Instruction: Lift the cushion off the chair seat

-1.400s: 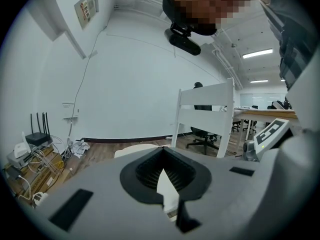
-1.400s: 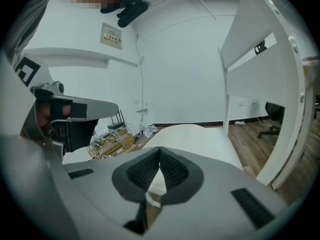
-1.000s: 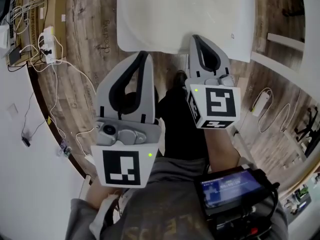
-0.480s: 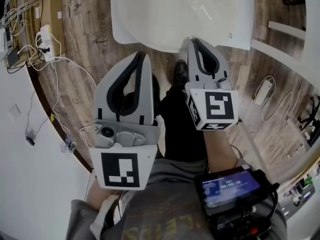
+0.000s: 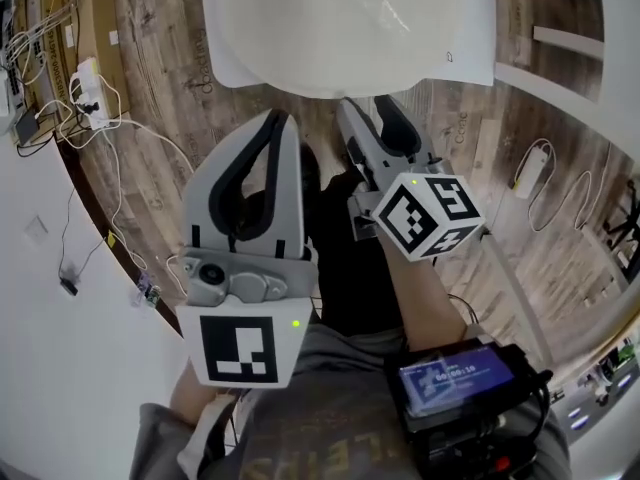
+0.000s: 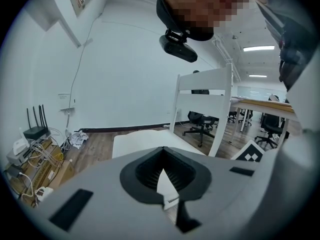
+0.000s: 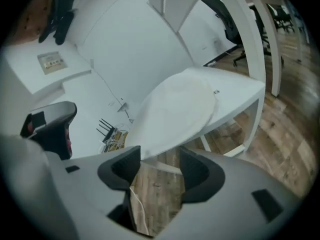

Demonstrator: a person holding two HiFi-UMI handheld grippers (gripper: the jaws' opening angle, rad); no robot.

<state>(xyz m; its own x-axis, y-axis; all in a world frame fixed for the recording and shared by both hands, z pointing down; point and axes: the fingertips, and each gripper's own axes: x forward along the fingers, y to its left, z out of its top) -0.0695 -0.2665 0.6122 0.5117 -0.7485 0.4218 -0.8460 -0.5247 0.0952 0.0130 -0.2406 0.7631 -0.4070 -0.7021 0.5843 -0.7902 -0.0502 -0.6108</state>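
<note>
Two jaws, two different states. Left gripper (image 5: 283,120) hovers over the floor (image 5: 170,88), short of the chair, its jaws closed on nothing. I judge it idle while the other leads. Right gripper (image 5: 366,116) is tilted and aimed at the near rim of the cushion (image 5: 340,18), just short of it. Its jaws have just been opening and stand wide, with only floor showing between them. I read that as readying to take the rim edge-on, since a thin soft edge is easiest to pinch. The cushion lies flat on the seat (image 5: 478,38), rounded edge toward me. What shows of it runs longer from left to right across my front. Its far side is cut off, so I cannot be sure of the long axis.
</note>
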